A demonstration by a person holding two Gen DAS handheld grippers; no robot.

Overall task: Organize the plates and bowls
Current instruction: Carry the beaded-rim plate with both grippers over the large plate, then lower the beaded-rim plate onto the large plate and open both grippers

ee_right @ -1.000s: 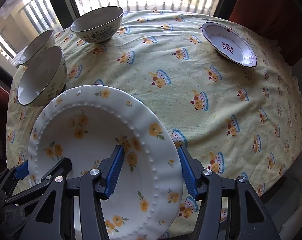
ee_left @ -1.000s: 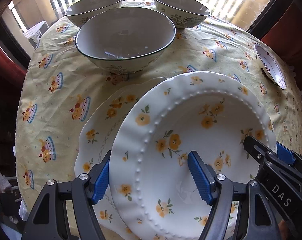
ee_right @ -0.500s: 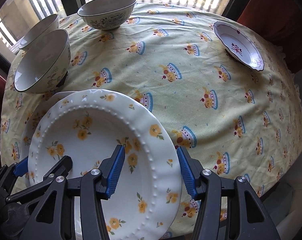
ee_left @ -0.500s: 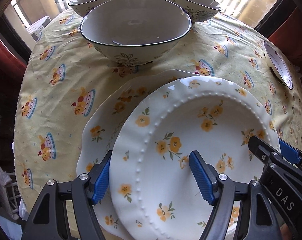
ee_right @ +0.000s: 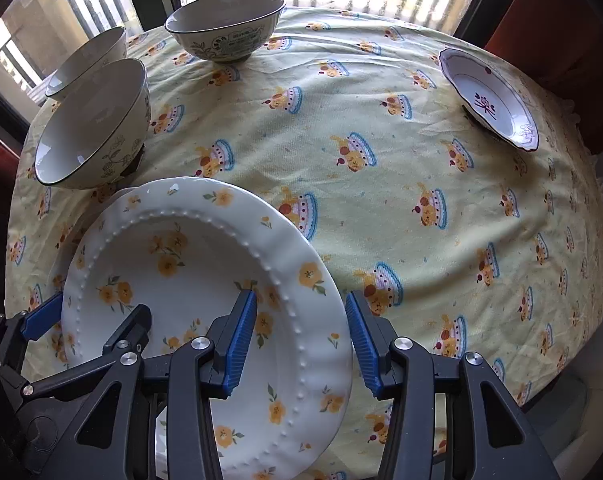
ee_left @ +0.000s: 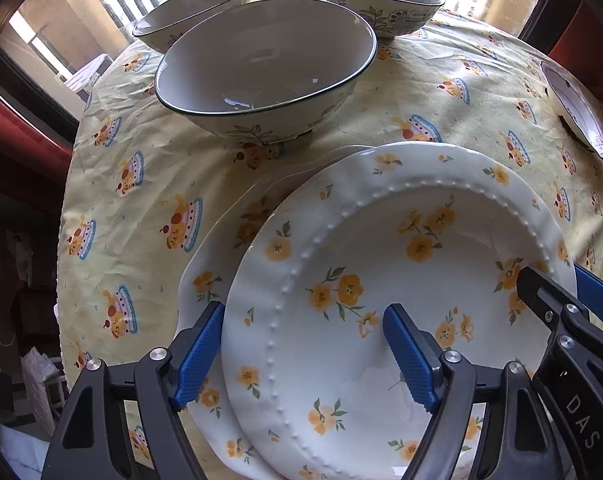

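Note:
A white plate with yellow flowers (ee_left: 385, 276) (ee_right: 189, 264) is held from both sides. My left gripper (ee_left: 301, 356) is shut on its left rim and my right gripper (ee_right: 301, 340) on its right rim. The plate hangs just above a second flowered plate (ee_left: 221, 240) lying on the tablecloth and overlaps most of it. Three bowls stand beyond: a near one (ee_left: 261, 68) (ee_right: 93, 128), a far left one (ee_left: 189, 12) (ee_right: 89, 60) and a far right one (ee_left: 377, 0) (ee_right: 225, 28).
A small white plate with a red motif (ee_right: 489, 96) (ee_left: 573, 108) lies at the far right of the round table, which has a yellow patterned cloth (ee_right: 381, 200). Windows and a dark frame stand behind the bowls.
Both grippers have moved forward and down with the plate. It now covers more of the lower plate and sits closer to the near bowl.

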